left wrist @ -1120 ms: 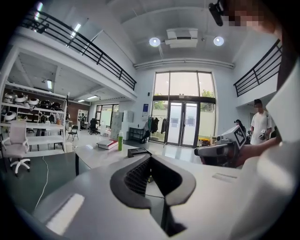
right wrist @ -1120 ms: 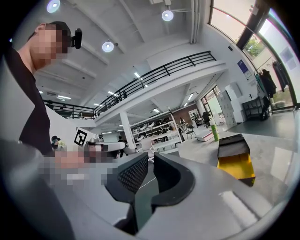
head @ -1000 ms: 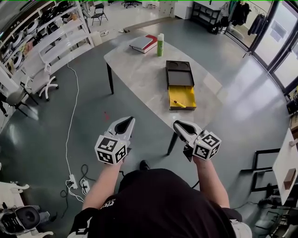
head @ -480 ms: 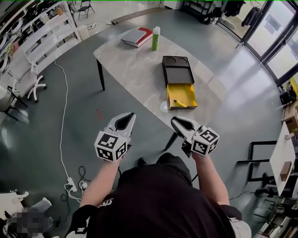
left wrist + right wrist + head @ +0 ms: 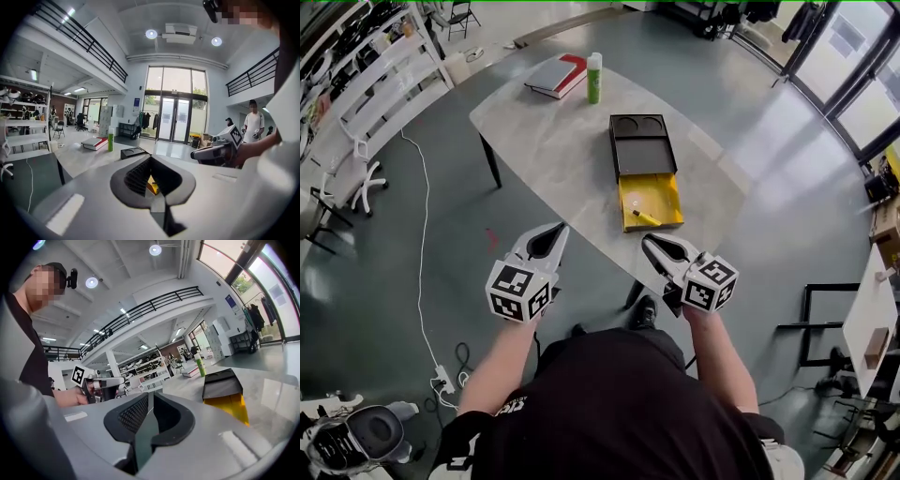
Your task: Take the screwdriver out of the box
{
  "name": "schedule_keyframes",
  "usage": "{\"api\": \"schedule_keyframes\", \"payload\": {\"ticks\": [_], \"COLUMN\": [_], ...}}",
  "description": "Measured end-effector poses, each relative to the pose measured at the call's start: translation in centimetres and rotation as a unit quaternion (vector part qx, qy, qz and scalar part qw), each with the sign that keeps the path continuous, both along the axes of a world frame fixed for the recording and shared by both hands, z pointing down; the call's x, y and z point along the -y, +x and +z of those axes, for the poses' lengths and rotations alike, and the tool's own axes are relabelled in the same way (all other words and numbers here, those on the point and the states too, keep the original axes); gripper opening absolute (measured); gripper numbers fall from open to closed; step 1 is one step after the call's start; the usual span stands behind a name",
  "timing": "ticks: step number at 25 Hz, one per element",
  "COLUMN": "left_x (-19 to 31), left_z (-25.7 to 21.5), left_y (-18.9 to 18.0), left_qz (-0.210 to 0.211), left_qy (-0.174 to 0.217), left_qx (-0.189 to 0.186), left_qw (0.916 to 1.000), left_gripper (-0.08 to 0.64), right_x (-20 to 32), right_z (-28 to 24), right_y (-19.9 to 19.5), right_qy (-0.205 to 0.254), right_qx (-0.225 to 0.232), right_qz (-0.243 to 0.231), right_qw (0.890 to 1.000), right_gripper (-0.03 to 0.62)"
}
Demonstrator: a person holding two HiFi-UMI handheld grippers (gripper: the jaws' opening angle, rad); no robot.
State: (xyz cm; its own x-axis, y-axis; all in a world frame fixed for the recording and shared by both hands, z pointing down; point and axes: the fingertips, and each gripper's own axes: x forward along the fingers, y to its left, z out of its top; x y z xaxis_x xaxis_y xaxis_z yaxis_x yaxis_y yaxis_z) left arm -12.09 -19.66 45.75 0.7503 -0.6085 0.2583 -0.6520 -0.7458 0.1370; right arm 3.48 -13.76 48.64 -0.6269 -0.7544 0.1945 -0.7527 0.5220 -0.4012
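Yellow drawer (image 5: 661, 192) of the box (image 5: 639, 150), open on the table (image 5: 553, 141), screwdriver (image 5: 643, 218) lying by its near wall. Left gripper (image 5: 560, 229) and right gripper (image 5: 648, 243) well short, jaws a slit apart, empty. Risk of clipping that wall or shoving the box unless opened wider

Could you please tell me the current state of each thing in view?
box: yellow drawer pulled open.
screwdriver: lying in the drawer.
green bottle: upright.
book: closed, lying flat.
left claw: jaws narrowly apart, empty.
right claw: jaws narrowly apart, empty.
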Motion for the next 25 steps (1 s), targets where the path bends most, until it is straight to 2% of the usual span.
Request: {"api": "schedule_keyframes", "payload": {"ticks": [7, 12, 16, 20, 25], "left_x": [2.5, 3.5, 4.0, 5.2, 7.6], "left_z": [0.0, 0.1, -0.1, 0.8, 2.1], "left_y": [6.9, 10.7, 12.2, 12.0, 12.2], "left_qz": [-0.043, -0.081, -0.102, -0.115, -0.101], "left_qy": [-0.007, -0.007, -0.010, -0.018, -0.022], "left_qx": [0.000, 0.011, 0.019, 0.024, 0.031], "left_qw": [0.9990, 0.9966, 0.9945, 0.9929, 0.9942], "left_gripper": [0.003, 0.003, 0.003, 0.003, 0.003], "right_x": [2.8, 4.7, 6.3, 8.8, 11.1], "right_z": [0.6, 2.7, 4.2, 7.0, 10.5], "right_y": [8.3, 11.5, 12.6, 12.6, 11.3], "right_qy": [-0.014, -0.032, -0.050, -0.074, -0.100], "right_qx": [-0.024, -0.035, -0.052, -0.072, -0.119], "right_qz": [-0.036, -0.088, -0.124, -0.137, -0.151], "right_qw": [0.999, 0.995, 0.990, 0.985, 0.976], "right_gripper": [0.049, 0.051, 0.051, 0.051, 0.051]}}
